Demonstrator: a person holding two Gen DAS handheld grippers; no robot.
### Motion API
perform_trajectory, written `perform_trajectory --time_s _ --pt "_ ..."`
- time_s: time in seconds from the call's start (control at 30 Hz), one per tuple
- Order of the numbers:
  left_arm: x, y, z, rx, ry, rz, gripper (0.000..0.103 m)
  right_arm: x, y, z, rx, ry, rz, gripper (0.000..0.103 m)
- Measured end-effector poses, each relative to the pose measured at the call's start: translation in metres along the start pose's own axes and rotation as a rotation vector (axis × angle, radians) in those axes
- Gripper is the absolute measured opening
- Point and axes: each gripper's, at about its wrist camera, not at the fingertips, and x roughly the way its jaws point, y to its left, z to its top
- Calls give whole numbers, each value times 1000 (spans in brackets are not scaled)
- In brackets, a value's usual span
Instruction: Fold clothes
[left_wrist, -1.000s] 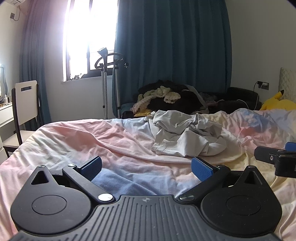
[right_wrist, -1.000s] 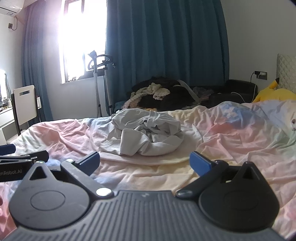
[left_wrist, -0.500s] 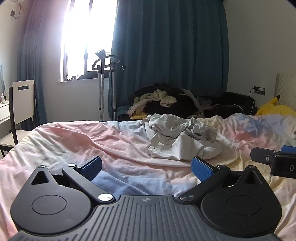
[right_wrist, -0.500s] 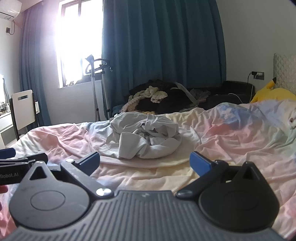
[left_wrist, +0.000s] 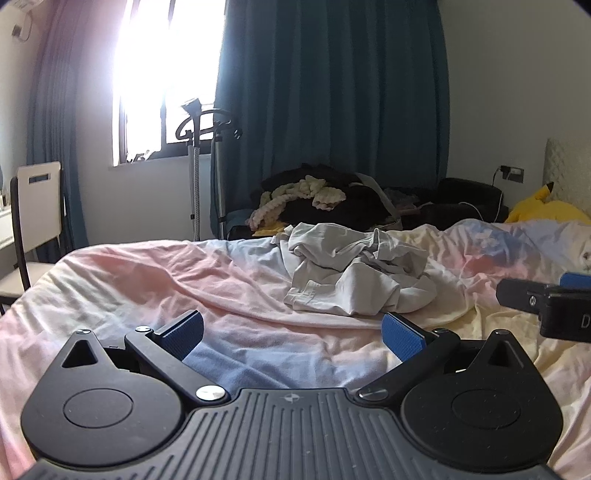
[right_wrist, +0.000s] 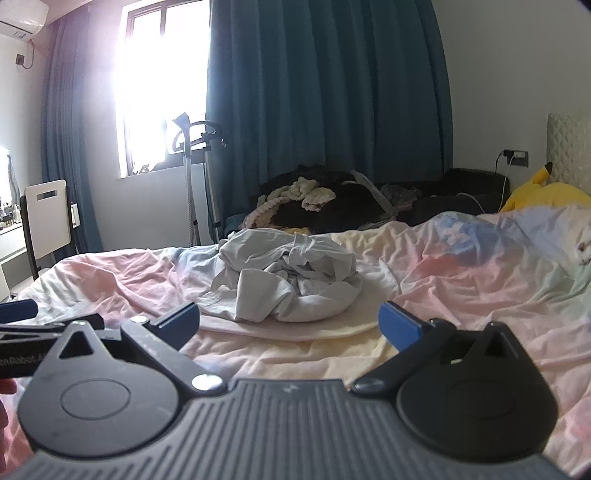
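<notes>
Two grippers hovered low over the bed (left_wrist: 129, 280), neither holding anything. On the left, the left gripper (left_wrist: 291, 332) had its jaws spread wide; on the right, the right gripper (right_wrist: 288, 321) was equally wide. Over the last second both views had tilted slightly upward — no real approach, so folding had not begun. The crumpled grey garment (left_wrist: 354, 273) lay ahead, mid-bed, untouched. Its collar, sleeves and hem were buried in the bunching — garment type could not be determined.

Pale grey garment (left_wrist: 354, 273) on a pastel pink-blue-yellow bedspread (left_wrist: 184, 280) (teal curtain (left_wrist: 332, 110) behind).
</notes>
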Motion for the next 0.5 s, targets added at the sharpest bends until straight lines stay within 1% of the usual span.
perform_trajectory --time_s 0.23,0.5 --pt "16 -25 13 60 -9 -28 103 -2 -12 6 29 -8 1 103" --pt "53 -64 31 152 -10 -68 103 1 -38 12 104 -8 -29 103"
